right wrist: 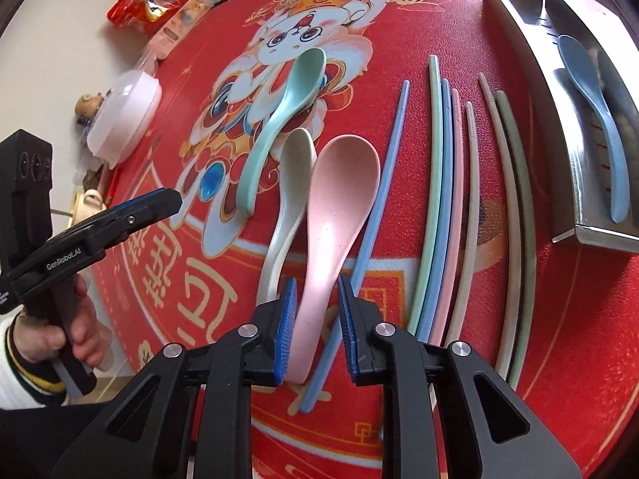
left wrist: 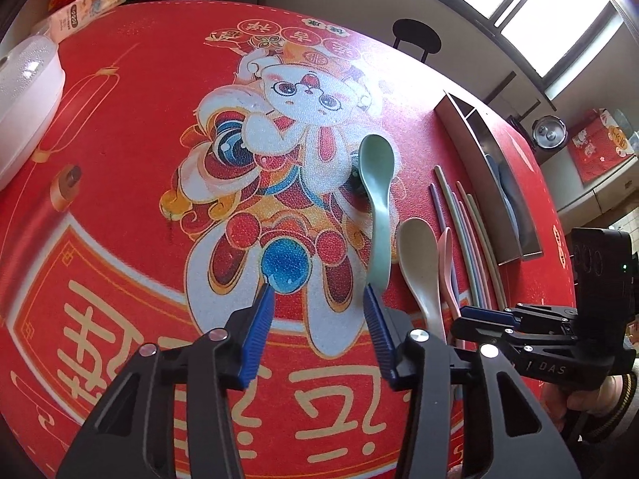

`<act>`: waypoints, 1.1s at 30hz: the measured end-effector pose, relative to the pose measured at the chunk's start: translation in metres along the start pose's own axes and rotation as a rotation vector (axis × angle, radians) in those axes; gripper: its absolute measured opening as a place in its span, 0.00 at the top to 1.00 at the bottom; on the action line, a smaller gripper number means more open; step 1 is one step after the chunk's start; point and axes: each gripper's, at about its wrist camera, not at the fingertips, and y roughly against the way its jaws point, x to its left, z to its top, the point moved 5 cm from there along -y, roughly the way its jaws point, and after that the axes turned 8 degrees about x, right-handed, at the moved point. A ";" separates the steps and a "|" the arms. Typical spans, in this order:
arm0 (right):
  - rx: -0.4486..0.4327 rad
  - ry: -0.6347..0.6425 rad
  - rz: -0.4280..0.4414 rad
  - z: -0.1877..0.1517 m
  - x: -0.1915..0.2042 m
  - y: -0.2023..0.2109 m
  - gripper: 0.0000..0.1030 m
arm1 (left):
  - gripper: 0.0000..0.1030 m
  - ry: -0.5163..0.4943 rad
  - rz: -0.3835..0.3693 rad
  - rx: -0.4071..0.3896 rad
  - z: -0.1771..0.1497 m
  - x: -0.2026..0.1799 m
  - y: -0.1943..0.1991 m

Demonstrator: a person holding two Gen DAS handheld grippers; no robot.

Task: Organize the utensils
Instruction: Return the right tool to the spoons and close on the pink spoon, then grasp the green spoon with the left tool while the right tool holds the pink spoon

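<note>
A green spoon [left wrist: 375,195], a beige spoon [left wrist: 419,255] and a pink spoon [right wrist: 339,199] lie side by side on the red mat. Several coloured chopsticks [right wrist: 439,199] lie to their right. A steel tray [right wrist: 579,167] at the right holds a blue spoon [right wrist: 595,119]. My left gripper [left wrist: 319,299] is open and empty, just in front of the green spoon's handle. My right gripper [right wrist: 317,303] is open, its jaws either side of the pink spoon's handle without closing on it. A single blue chopstick [right wrist: 379,183] lies under the pink spoon's handle.
A white lidded dish [left wrist: 24,95] sits at the mat's left edge. Snack packets [right wrist: 151,4] lie at the far edge of the table. A small clay figure [right wrist: 88,105] stands beside the dish.
</note>
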 end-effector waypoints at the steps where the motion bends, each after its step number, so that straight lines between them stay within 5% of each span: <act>1: 0.002 0.003 0.002 0.001 0.001 -0.001 0.81 | 0.64 -0.001 -0.005 0.000 0.002 0.001 0.000; 14: 0.015 0.011 0.001 0.008 0.009 -0.012 0.85 | 0.68 -0.070 -0.073 0.049 0.018 -0.021 -0.024; 25: -0.021 -0.095 -0.001 0.007 -0.018 -0.004 0.93 | 0.68 -0.030 -0.143 0.085 0.043 -0.029 -0.057; 33: -0.038 -0.126 0.014 0.006 -0.023 -0.002 0.93 | 0.87 0.007 -0.215 0.092 0.055 -0.032 -0.067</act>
